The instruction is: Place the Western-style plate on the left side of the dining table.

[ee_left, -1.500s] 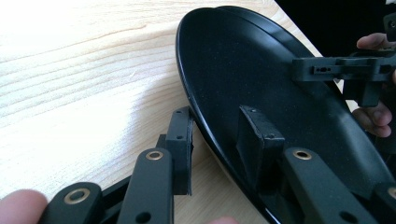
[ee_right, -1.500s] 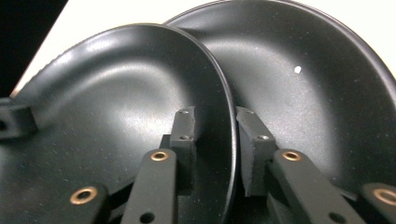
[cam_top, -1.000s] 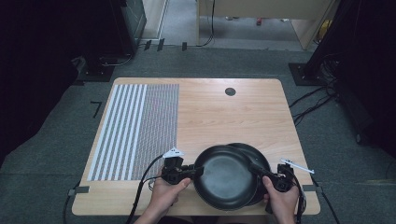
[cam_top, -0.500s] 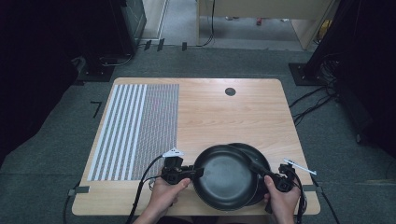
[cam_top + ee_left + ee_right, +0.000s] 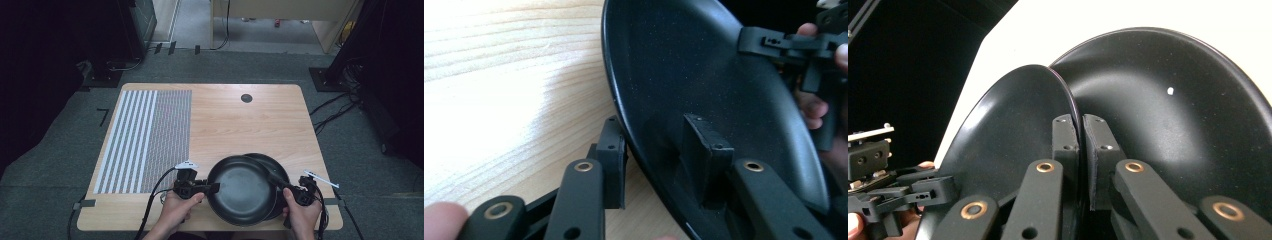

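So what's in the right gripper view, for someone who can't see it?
The right claw is pinched shut on the rim of a tilted black plate. A second black plate sits just behind it, and the other claw reaches in at the lower left.

1. The right tool [image 5: 1081, 165] rises from the bottom edge, its two black jaws closed tight on the rim of a black plate [image 5: 1008, 130].
2. That upper plate is tilted, its edge running up between the jaws.
3. A second black plate [image 5: 1173, 125] lies behind and to the right, a small white speck on its surface.
4. The pale worktop [image 5: 1013, 40] shows beyond the plates.
5. The left tool [image 5: 943, 192] reaches the upper plate's far rim at lower left, a hand [image 5: 858, 222] behind it.
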The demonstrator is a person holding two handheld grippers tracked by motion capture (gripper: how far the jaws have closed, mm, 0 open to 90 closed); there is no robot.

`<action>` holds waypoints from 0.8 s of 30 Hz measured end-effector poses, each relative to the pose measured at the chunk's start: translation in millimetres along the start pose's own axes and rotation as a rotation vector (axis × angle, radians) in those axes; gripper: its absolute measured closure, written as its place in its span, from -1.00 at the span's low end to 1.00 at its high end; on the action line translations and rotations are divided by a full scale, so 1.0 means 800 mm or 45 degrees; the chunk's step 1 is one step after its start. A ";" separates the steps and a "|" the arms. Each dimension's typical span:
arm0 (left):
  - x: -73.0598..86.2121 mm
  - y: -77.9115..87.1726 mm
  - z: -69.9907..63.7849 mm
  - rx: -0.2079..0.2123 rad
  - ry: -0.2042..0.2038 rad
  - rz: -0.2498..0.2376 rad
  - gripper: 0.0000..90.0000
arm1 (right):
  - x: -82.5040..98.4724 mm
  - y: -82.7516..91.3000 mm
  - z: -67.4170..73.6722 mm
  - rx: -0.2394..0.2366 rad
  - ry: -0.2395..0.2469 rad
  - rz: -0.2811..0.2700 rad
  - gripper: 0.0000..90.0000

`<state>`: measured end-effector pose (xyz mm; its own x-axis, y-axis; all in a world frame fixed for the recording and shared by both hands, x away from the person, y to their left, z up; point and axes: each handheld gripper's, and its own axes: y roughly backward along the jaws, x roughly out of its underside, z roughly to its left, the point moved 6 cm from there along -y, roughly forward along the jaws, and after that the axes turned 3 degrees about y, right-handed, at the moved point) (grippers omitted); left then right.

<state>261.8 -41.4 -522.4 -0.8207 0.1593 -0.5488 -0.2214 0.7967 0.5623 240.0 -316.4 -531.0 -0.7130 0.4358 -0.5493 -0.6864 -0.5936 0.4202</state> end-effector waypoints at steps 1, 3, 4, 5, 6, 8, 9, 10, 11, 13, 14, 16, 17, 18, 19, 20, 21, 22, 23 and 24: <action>0.000 0.000 0.000 0.007 0.008 -0.008 0.48 | 0.000 0.000 -0.001 -0.003 -0.004 -0.001 0.91; 0.000 0.001 0.000 0.022 0.022 -0.017 0.51 | 0.002 -0.001 -0.004 -0.008 -0.033 0.005 0.90; 0.000 0.001 0.000 0.027 0.028 -0.018 0.52 | 0.003 -0.001 -0.005 -0.009 -0.047 0.007 0.90; 0.000 0.001 0.000 0.027 0.028 -0.018 0.53 | 0.003 -0.002 -0.007 -0.010 -0.058 0.006 0.90; 0.000 0.001 0.000 0.027 0.032 -0.018 0.53 | 0.004 -0.001 -0.007 -0.013 -0.067 0.004 0.90; 0.000 0.002 0.001 0.035 0.047 -0.023 0.54 | 0.004 -0.001 -0.006 -0.008 -0.067 0.000 0.90; -0.001 0.003 0.000 0.038 0.054 -0.029 0.54 | 0.004 -0.001 -0.005 -0.009 -0.066 -0.007 0.90; -0.002 0.005 0.000 0.044 0.061 -0.038 0.55 | 0.003 -0.001 -0.003 -0.016 -0.072 -0.012 0.90; -0.003 0.007 -0.001 0.054 0.067 -0.045 0.56 | 0.003 0.000 -0.002 -0.023 -0.072 -0.016 0.90; -0.006 0.011 -0.004 0.076 0.075 -0.058 0.57 | 0.001 0.001 0.001 -0.036 -0.073 -0.022 0.90; -0.008 0.013 -0.006 0.081 0.076 -0.064 0.57 | -0.001 0.002 0.004 -0.041 -0.075 -0.026 0.90; -0.010 0.016 -0.009 0.079 0.070 -0.073 0.56 | -0.003 0.003 0.008 -0.047 -0.068 -0.037 0.90; -0.012 0.019 -0.010 0.080 0.068 -0.075 0.56 | -0.003 0.004 0.011 -0.048 -0.072 -0.040 0.89; -0.013 0.021 -0.010 0.082 0.069 -0.077 0.56 | -0.004 0.004 0.013 -0.050 -0.075 -0.042 0.90; -0.015 0.024 -0.010 0.084 0.070 -0.079 0.56 | -0.004 0.003 0.015 -0.054 -0.080 -0.042 0.90; -0.016 0.026 -0.009 0.083 0.073 -0.084 0.56 | -0.005 0.002 0.017 -0.057 -0.083 -0.043 0.90; -0.018 0.029 -0.009 0.080 0.071 -0.088 0.56 | -0.005 0.001 0.019 -0.061 -0.091 -0.039 0.90; -0.020 0.032 -0.008 0.074 0.069 -0.092 0.56 | -0.006 0.000 0.022 -0.062 -0.093 -0.038 0.90; -0.021 0.035 -0.008 0.066 0.067 -0.097 0.56 | -0.007 -0.002 0.025 -0.063 -0.089 -0.040 0.90; -0.023 0.038 -0.007 0.059 0.066 -0.104 0.56 | -0.008 -0.004 0.028 -0.064 -0.082 -0.039 0.90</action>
<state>267.3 -23.3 -491.5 -0.8272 0.0635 -0.5583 -0.2648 0.8323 0.4870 243.5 -302.2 -512.7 -0.7008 0.4956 -0.5132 -0.7010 -0.6117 0.3666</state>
